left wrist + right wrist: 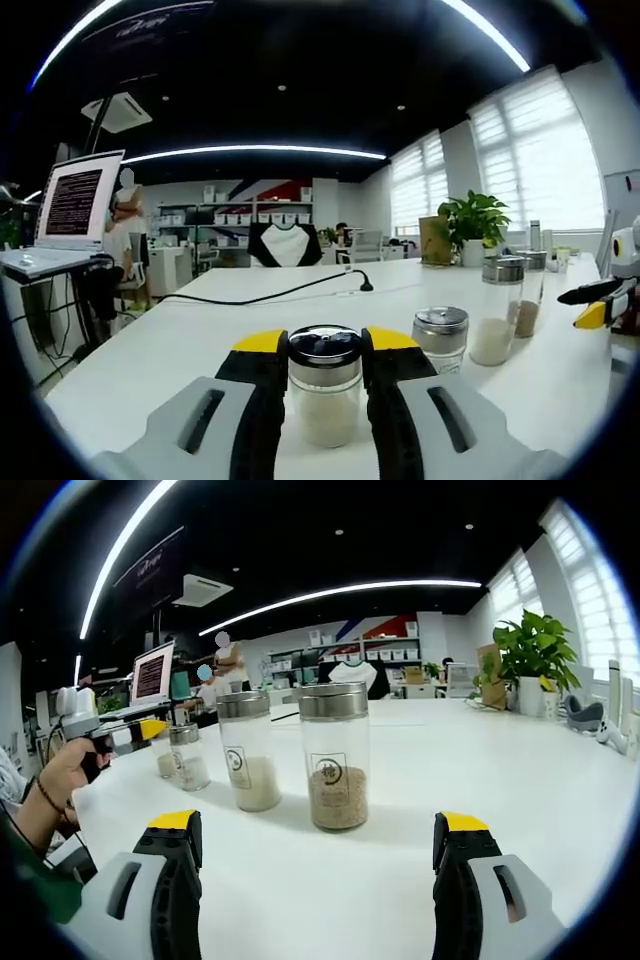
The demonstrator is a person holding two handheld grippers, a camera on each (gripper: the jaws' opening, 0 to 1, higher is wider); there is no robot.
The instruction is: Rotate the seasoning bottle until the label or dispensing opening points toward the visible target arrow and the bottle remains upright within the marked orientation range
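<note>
Your left hand-held gripper (pixel 325 372) is clamped on the short seasoning bottle (pixel 324 385), which stands upright on the white bench (pixel 200 330), long axis vertical, dark lid up. Its label direction cannot be read. Your right hand-held gripper (pixel 318 842) stands wide open, nothing between its jaws; ahead of it, apart, stands a tall jar (pixel 335 756), label toward you.
</note>
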